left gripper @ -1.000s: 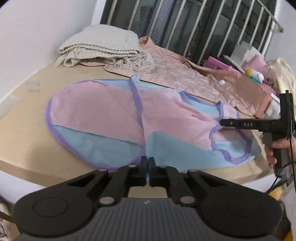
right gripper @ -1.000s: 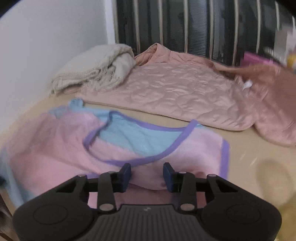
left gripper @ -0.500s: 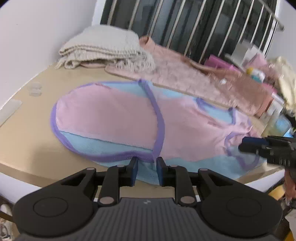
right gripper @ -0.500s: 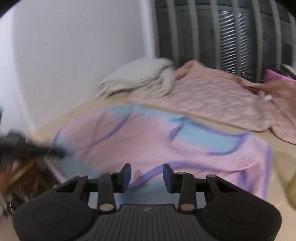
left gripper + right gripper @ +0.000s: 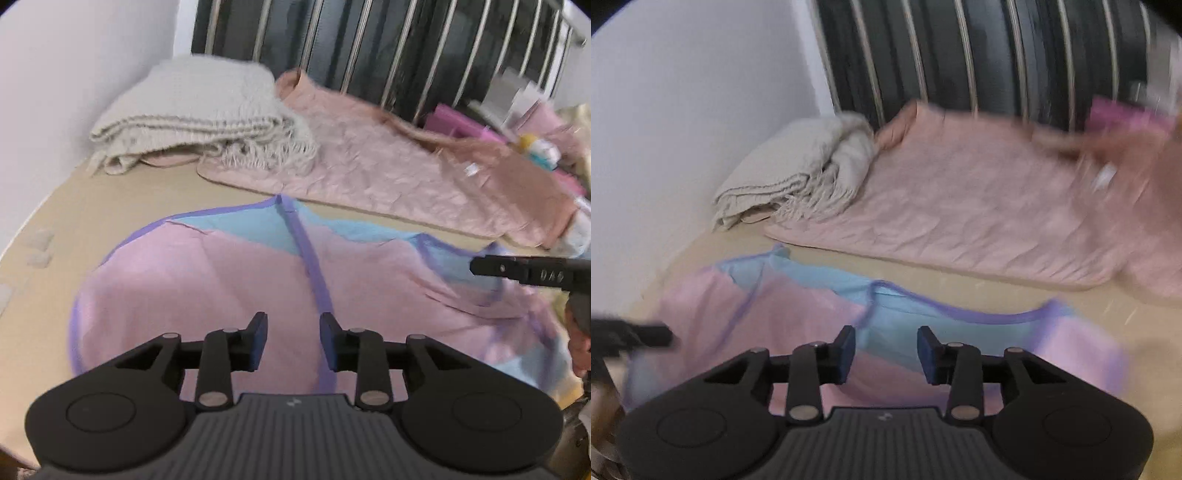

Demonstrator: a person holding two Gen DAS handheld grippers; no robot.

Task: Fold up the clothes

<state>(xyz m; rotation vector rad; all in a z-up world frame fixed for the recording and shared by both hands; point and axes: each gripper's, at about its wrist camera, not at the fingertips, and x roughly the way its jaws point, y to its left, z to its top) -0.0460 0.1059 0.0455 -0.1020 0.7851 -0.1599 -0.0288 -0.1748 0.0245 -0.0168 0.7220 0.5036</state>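
Note:
A pink and light-blue garment with purple trim (image 5: 229, 280) lies spread flat on the tan table (image 5: 92, 206); it also shows in the right wrist view (image 5: 798, 306). My left gripper (image 5: 293, 341) is open and empty, just above the garment's near middle by the purple seam. My right gripper (image 5: 886, 354) is open and empty over the garment's blue neckline end. The right gripper also shows in the left wrist view (image 5: 517, 271) at the right, above the garment's far end.
A folded cream knitted blanket (image 5: 199, 110) lies at the back left by the white wall. A pink quilted jacket (image 5: 388, 173) lies spread behind the garment. Dark railings (image 5: 406, 48) stand behind. Boxes and clutter (image 5: 528, 122) sit at the back right.
My left gripper went from shut to open and moved forward over the garment. My right gripper stayed open and swung over the garment's right end.

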